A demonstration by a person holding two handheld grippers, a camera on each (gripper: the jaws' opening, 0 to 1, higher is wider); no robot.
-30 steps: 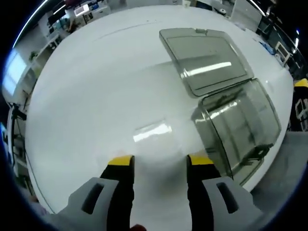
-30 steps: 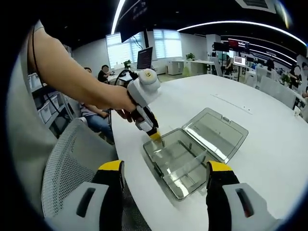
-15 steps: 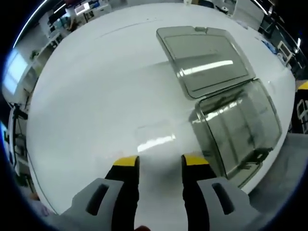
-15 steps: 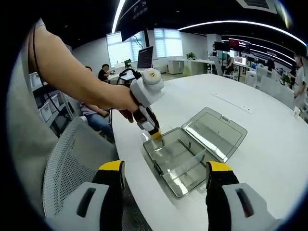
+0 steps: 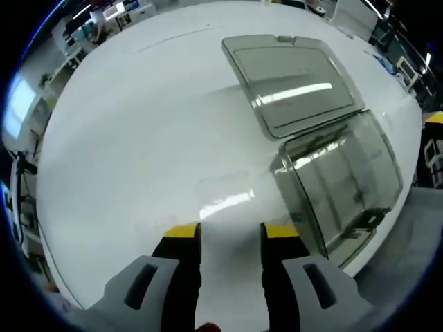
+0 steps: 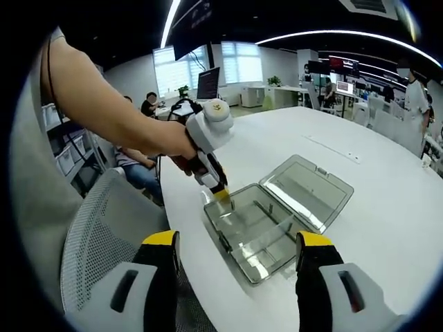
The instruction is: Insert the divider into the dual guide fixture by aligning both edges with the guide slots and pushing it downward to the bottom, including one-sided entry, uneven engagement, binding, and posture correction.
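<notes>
A smoky clear box stands on the white table with its lid folded flat open: base and lid in the left gripper view, base and lid in the right gripper view. A thin clear divider plate lies flat on the table just ahead of my left gripper, whose jaws stand narrowly apart with nothing between them. In the right gripper view the left gripper is held low at the base's far-left corner. My right gripper hangs wide open above the near table edge, holding nothing.
The white table stretches wide to the left of the box. A grey mesh chair stands at the table's near edge. A person's arm reaches across from the left. People sit at desks far behind.
The left gripper's jaws have drawn closer together than a second ago, and it has edged slightly toward the divider plate. The right gripper has stayed as it was.
</notes>
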